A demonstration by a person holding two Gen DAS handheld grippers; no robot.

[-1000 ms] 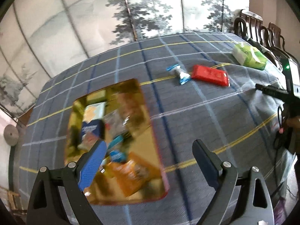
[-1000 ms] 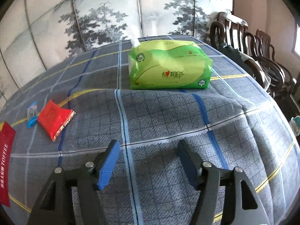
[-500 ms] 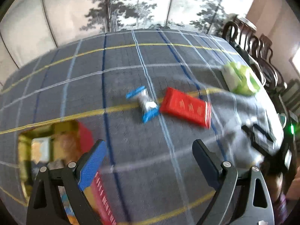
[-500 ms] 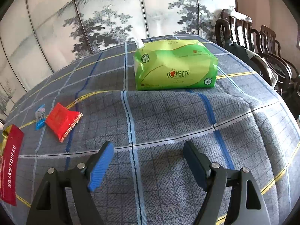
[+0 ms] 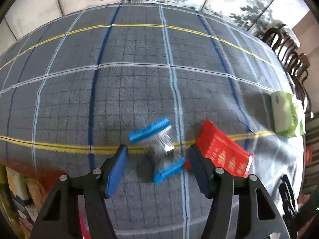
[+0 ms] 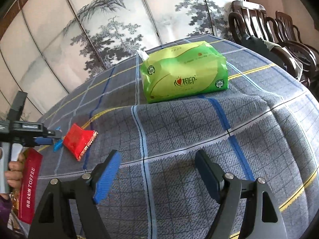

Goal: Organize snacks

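candy packet (image 5: 159, 148): small, clear middle, blue sealed strip at each end, blurred. long axis runs diagonally, far end up-left, near end down-right toward the right finger. lies flat on the plaid tablecloth (image 5: 139, 83), between the fingers of the left gripper (image 5: 156, 169), nearer the right one; pads not on it. jaws part-way in, just been closing. red packet (image 5: 223, 153) just beyond the right finger, touching the candy's near end. right gripper (image 6: 157, 171) well apart, jaws wide, nothing between; green tissue pack (image 6: 183, 75) ahead of it.
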